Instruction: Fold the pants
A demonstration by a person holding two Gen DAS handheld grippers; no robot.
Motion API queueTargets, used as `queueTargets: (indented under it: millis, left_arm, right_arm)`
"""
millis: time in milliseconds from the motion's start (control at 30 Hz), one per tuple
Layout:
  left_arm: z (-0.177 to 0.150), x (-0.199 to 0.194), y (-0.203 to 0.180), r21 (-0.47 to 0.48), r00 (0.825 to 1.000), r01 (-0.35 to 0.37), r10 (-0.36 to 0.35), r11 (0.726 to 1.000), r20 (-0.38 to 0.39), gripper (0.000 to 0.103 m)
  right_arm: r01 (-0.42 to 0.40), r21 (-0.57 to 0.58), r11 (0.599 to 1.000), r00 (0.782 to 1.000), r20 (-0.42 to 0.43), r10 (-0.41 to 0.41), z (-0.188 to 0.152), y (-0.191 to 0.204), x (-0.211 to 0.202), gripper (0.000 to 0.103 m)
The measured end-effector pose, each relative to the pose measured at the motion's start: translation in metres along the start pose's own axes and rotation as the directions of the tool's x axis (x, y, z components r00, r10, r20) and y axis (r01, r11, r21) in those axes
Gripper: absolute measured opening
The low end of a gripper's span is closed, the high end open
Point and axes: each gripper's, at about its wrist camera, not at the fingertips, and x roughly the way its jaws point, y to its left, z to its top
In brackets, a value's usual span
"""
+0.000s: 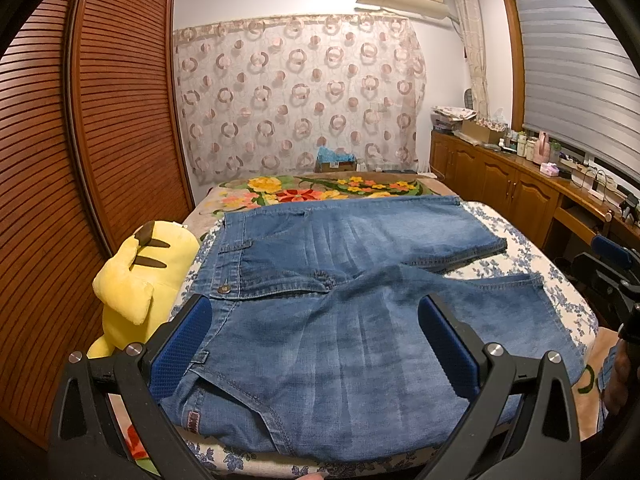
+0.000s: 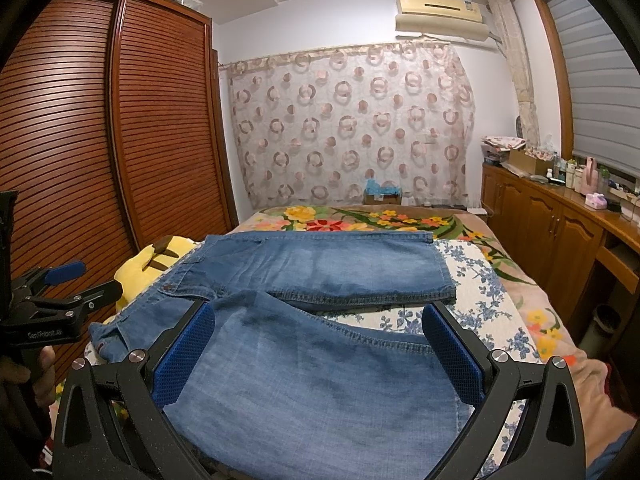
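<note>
Blue denim pants (image 1: 340, 300) lie flat on the bed, waistband to the left, two short legs pointing right; they also show in the right wrist view (image 2: 312, 360). My left gripper (image 1: 316, 320) is open, hovering over the waist and near leg, its blue pads (image 1: 182, 344) wide apart and holding nothing. My right gripper (image 2: 320, 332) is open over the near leg, its pads (image 2: 452, 352) apart and empty. The left gripper shows at the left edge of the right wrist view (image 2: 64, 280). The right gripper shows at the right edge of the left wrist view (image 1: 608, 268).
The bed (image 1: 520, 264) has a blue-flowered white cover and a bright floral blanket (image 1: 320, 190) beyond it. A yellow plush toy (image 1: 136, 276) lies left of the pants. A slatted wooden wardrobe (image 1: 100, 140) stands at the left, wooden cabinets (image 1: 500, 176) at the right.
</note>
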Motion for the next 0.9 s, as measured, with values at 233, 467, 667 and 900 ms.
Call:
queueTargets:
  millis: [233, 467, 667, 900]
  left_arm:
    - [-0.008, 0.014, 0.029, -0.033, 0.998, -0.023, 0.021, 0.999, -0.059, 0.103]
    - [-0.020, 0.030, 0.042, -0.055, 0.995, -0.044, 0.039, 0.998, -0.093, 0.103]
    - [-0.036, 0.046, 0.064, -0.083, 0.989, -0.069, 0.058, 0.994, -0.135, 0.103]
    - [-0.054, 0.052, 0.091, -0.125, 0.985, -0.072, 0.050, 0.990, -0.166, 0.101]
  right_arm:
    - [-0.015, -0.008, 1.000, 0.998, -0.056, 0.014, -0.001, -0.007, 0.013, 0.103]
    - [-0.051, -0.050, 0.997, 0.989, -0.140, 0.043, -0.001, -0.009, 0.031, 0.103]
    - [-0.077, -0.070, 0.995, 0.969, -0.240, 0.058, -0.004, -0.011, 0.051, 0.103]
    - [-0.069, -0.074, 0.995, 0.953, -0.301, 0.044, -0.004, -0.019, 0.067, 0.103]
